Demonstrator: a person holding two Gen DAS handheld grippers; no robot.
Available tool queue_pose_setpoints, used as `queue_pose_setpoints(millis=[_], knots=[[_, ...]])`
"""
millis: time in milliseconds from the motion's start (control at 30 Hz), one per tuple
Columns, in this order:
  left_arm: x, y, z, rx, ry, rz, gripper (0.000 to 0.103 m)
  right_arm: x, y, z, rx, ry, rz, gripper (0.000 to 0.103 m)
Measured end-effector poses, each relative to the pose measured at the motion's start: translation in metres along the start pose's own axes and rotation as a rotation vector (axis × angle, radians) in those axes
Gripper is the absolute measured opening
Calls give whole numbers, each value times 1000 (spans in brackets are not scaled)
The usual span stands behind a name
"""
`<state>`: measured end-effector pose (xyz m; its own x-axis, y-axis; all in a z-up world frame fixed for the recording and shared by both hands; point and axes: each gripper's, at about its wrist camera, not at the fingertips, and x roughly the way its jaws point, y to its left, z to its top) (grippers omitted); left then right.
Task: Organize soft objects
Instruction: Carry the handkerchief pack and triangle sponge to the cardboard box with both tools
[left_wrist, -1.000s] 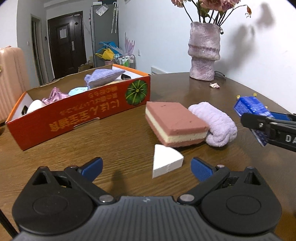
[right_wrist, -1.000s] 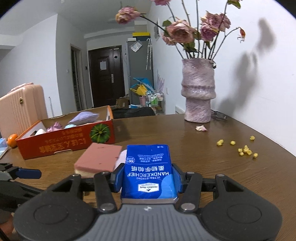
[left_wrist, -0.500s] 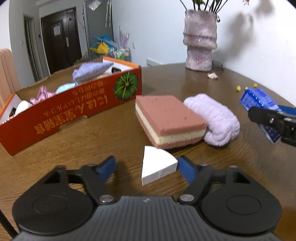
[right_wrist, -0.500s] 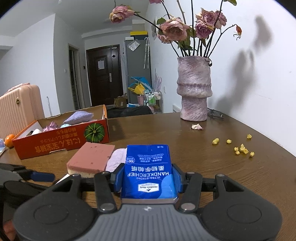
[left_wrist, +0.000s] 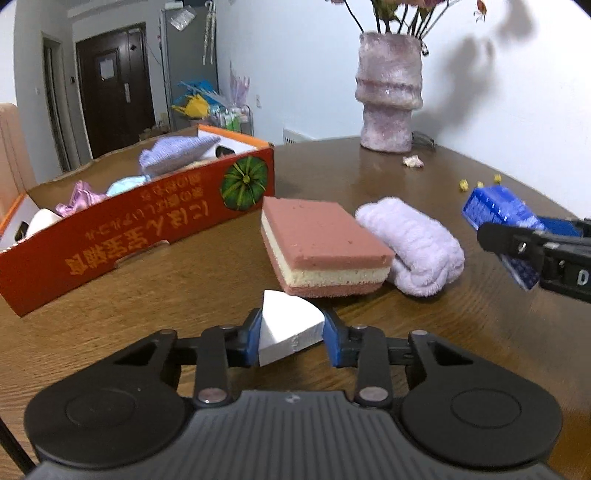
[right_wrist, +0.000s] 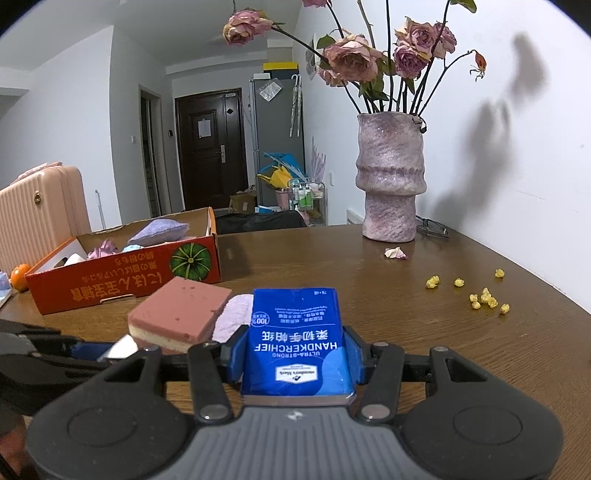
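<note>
Your left gripper (left_wrist: 291, 334) jaws just closed, pads pressing the white wedge sponge (left_wrist: 286, 326) on the table (left_wrist: 184, 280), pink layered sponge (left_wrist: 321, 245) just beyond, your right gripper (right_wrist: 295, 350) clamping the blue tissue pack (right_wrist: 297, 339)

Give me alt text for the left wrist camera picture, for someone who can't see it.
The left gripper has just closed its blue pads on a white wedge sponge on a wooden table. Beyond lie a pink layered sponge, a lilac towel roll and an orange box.
</note>
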<state>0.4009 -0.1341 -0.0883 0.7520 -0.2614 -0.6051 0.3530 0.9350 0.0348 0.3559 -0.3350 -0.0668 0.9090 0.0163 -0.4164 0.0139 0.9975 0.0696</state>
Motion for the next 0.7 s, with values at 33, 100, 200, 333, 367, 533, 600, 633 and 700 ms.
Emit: queue_pose_setpoints(millis=[33, 100, 200, 333, 367, 533, 600, 633, 700], knots=[[-3, 1, 0, -1, -11, 8, 35, 0, 0, 0, -1, -1, 0, 51], [-7, 3, -1, -9, -22, 16, 35, -1, 1, -1, -5, -8, 1, 51], [-16, 5, -3, -22, -37, 22, 35, -2, 3, -2, -13, -22, -3, 51], [-34, 8, -6, -28, -82, 30, 35, -3, 7, -2, -33, -45, -18, 51], [-39, 8, -7, -28, -94, 33, 35, -4, 8, -3, -37, -51, -21, 51], [-59, 14, -8, -38, -150, 47, 35, -7, 13, -3, -50, -82, -34, 51], [-65, 17, -8, -43, -167, 54, 35, -9, 14, -3, -40, -88, -32, 51], [-69, 19, -8, -48, -175, 56, 35, -10, 16, -3, -36, -90, -30, 51], [-74, 24, -8, -59, -187, 63, 35, -11, 19, -3, -31, -96, -24, 51]])
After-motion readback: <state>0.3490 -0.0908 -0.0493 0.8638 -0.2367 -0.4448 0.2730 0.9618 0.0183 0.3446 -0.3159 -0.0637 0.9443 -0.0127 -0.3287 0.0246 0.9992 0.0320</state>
